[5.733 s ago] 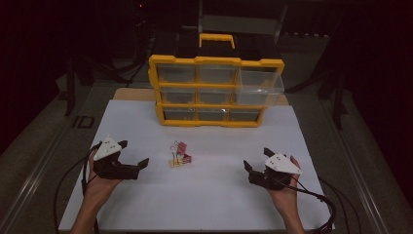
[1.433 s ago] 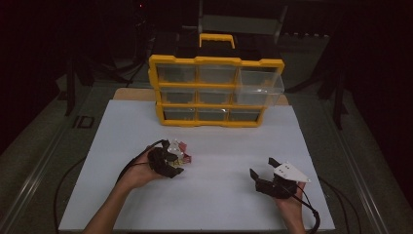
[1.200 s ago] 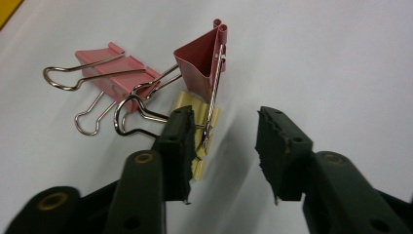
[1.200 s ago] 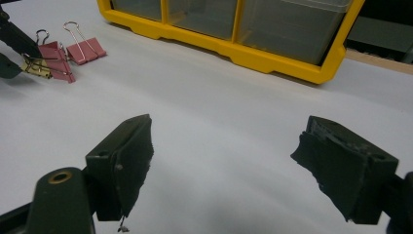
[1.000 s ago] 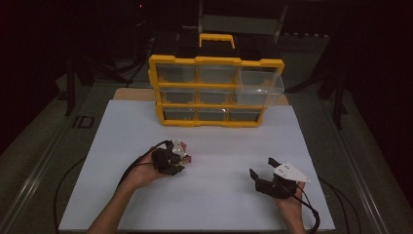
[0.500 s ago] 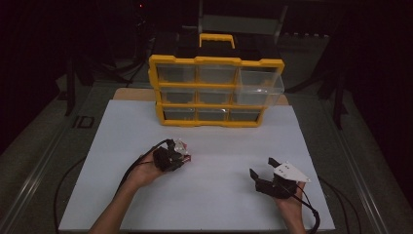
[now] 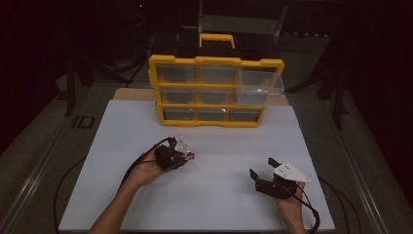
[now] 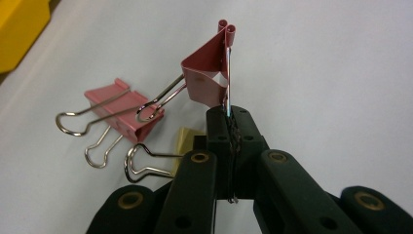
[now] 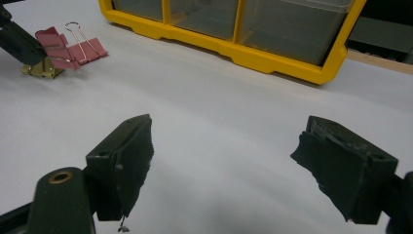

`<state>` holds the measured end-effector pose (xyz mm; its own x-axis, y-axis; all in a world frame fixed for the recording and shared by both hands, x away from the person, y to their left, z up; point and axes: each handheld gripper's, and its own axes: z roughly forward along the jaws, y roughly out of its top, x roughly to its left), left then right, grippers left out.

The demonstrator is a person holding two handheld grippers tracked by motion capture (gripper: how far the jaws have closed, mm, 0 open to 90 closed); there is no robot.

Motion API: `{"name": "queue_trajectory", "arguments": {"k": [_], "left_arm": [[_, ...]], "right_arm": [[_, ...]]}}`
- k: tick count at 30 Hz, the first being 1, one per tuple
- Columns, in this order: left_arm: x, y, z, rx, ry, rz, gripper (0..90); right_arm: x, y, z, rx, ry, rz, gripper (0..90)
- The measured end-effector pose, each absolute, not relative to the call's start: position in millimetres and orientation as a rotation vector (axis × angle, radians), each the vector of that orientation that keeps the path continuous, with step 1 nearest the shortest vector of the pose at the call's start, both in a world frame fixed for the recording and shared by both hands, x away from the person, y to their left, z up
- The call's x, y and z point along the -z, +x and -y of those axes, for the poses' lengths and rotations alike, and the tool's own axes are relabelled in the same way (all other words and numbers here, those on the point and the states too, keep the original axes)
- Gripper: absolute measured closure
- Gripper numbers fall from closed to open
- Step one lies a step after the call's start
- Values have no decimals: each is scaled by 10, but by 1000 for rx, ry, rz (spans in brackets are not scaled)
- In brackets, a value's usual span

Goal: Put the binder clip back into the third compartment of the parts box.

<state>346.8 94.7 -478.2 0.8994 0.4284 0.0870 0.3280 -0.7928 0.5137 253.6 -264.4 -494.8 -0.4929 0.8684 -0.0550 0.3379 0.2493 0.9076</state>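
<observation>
Nearest the person, the right gripper [image 7: 265,171] rests low on the white desk [image 7: 219,204] at the right, held in the right hand [image 7: 292,204], its jaws spread wide with nothing between them; in the right gripper view the two black jaws stand well apart over bare desk surface. Farther in and to the left, the left gripper [image 8: 229,119] is held in the left hand [image 7: 143,170] near the middle of the desk, and its jaws are pressed together on the wire handle of a pink binder clip [image 8: 209,73], which stands up from the jaw tips with its folded edge pointing away from the camera. Just beside it, to the left in the left gripper view, a second pink binder clip [image 8: 122,109] lies on the desk with its silver wire loops splayed toward the camera, one loop hooked against the held clip's other handle. A small gold binder clip [image 8: 185,146] lies touching the left gripper's jaws, partly hidden behind them. In the high view this cluster is too small to tell apart. At the far side of the desk stands a yellow organizer case [image 7: 214,90] with a yellow carry handle on top and rows of clear drawers; its upper right drawer [image 7: 260,83] sticks out farther than the others.
</observation>
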Motion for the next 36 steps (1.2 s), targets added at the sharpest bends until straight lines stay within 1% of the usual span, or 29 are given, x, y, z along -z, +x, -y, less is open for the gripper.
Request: {"name": "queue_trajectory", "arguments": {"k": [26,32,36], "left_arm": [[4352,3580,-1039,-259,2470,-545,895],[4242,3624,-1062,-267,2450,-553,895],[4176,3644,-1070,-274,2447,-548,895]], "right_arm": [[4931,2516,2658,-1249,1065,-1937,185],[4920,2508,2658,-1249,1064,-1913,139],[4917,2509,2665,-1244,1067,-1901,130]]}}
